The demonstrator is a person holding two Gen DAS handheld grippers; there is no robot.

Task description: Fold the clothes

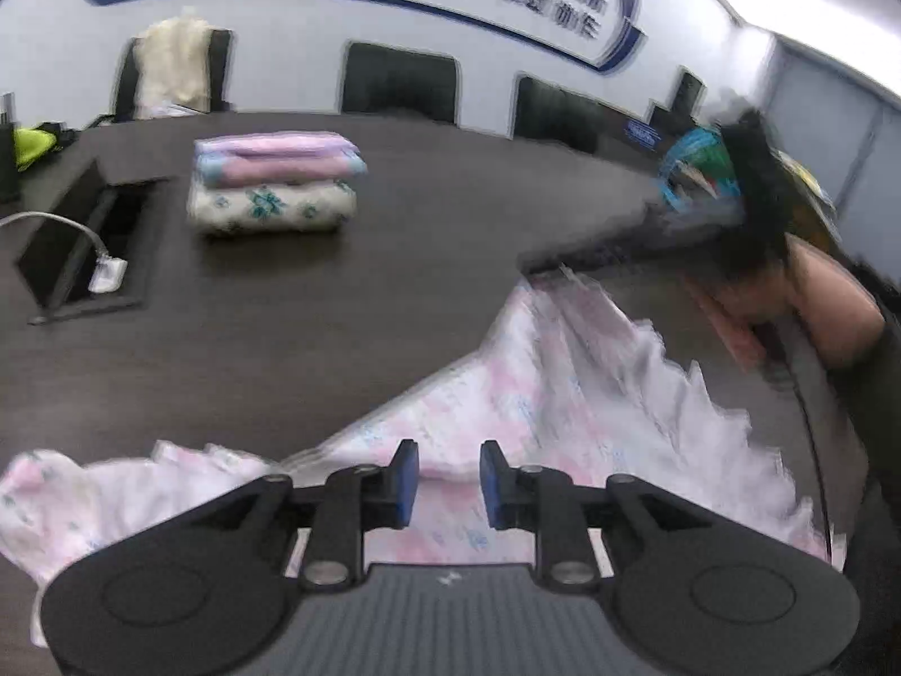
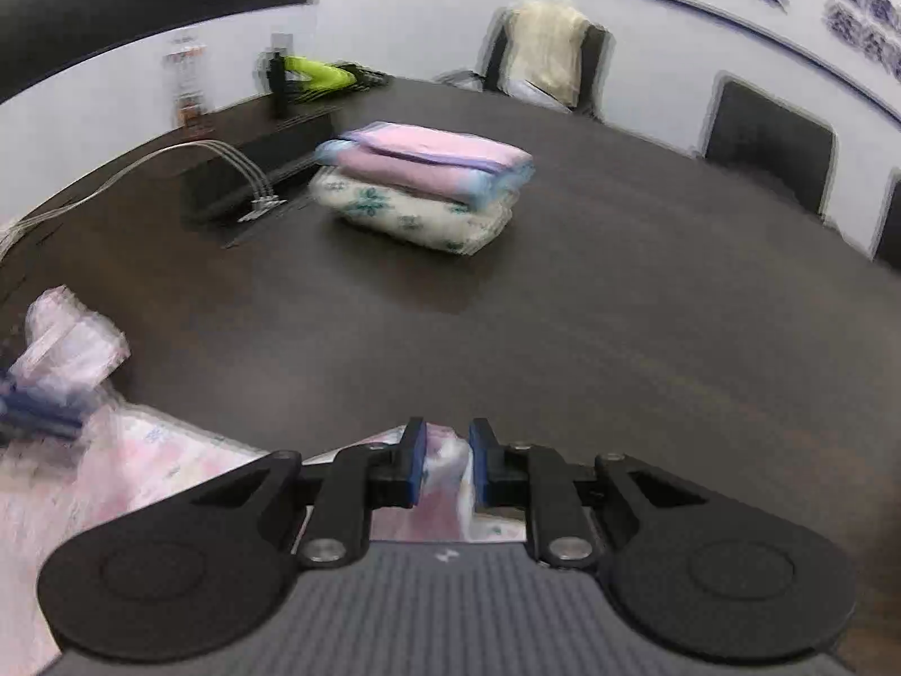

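A white and pink printed garment [image 1: 563, 394] lies spread on the dark table [image 1: 338, 310] and rises to a peak at the right. My left gripper [image 1: 449, 479] hangs over its near edge with the blue pads apart; cloth shows in the gap, not pressed. Far right, a person's forearm [image 1: 833, 310] shows, blurred. In the right wrist view my right gripper [image 2: 445, 465] is shut on a bunched corner of the garment [image 2: 112, 484], which trails away to the left. The left gripper's blue parts [image 2: 34, 405] are blurred at the left edge.
A stack of folded clothes [image 1: 276, 186] [image 2: 422, 191] sits mid-table. An open cable box with a white plug [image 1: 84, 242] is at the left. Black chairs [image 1: 400, 79] line the far side, one draped with cream cloth [image 1: 169, 62]. Colourful items [image 1: 698, 169] lie far right.
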